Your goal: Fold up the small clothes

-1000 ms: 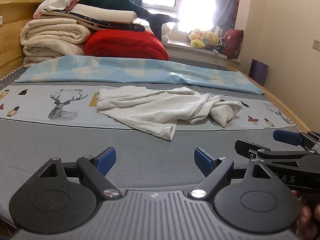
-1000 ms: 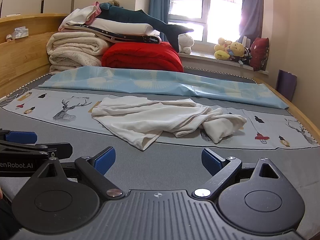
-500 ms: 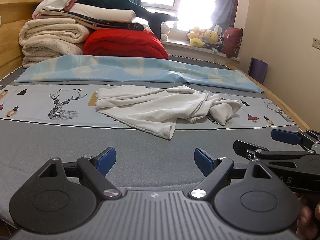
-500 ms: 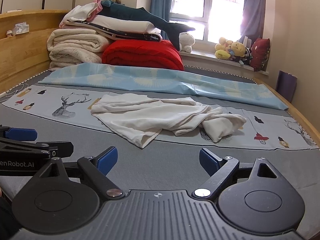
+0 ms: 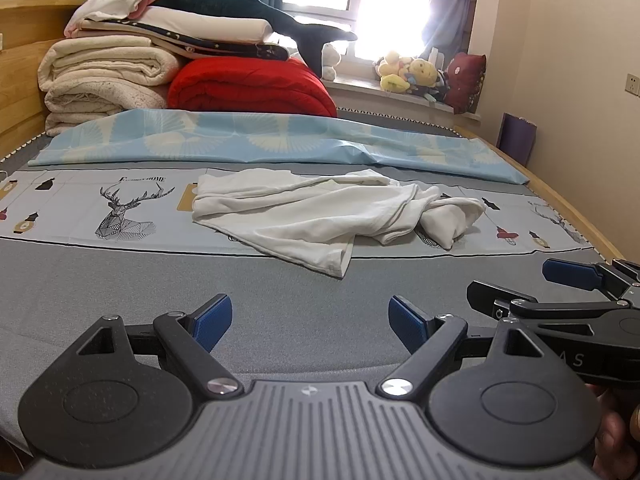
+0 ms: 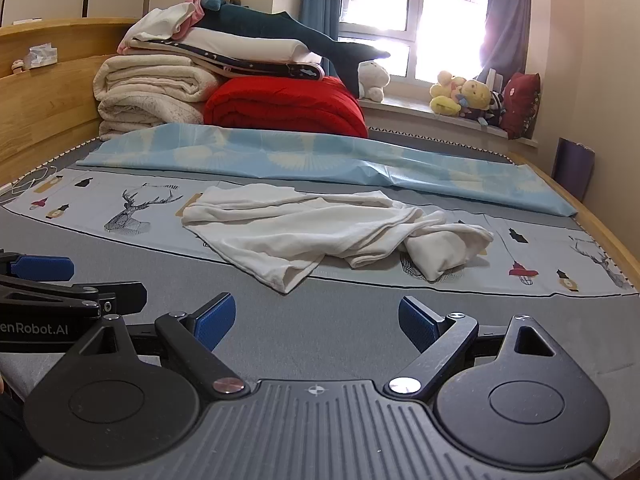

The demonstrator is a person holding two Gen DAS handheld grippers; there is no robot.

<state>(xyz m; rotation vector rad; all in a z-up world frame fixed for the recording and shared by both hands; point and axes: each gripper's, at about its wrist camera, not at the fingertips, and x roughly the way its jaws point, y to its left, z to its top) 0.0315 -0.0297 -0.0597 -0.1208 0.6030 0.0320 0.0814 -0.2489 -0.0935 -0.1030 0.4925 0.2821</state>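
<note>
My left gripper [image 5: 310,322] and right gripper [image 6: 316,322] both gape wide at bottom centre, short of the crumpled white garment [image 5: 320,216] mid-frame.

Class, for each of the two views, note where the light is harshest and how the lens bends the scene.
Left wrist view: the window is blown out to white glare, the bed edge bows, and the corners go dark. Right wrist view: the window glares too, the headboard curves, while the white garment stays evenly lit and sharp.
</note>
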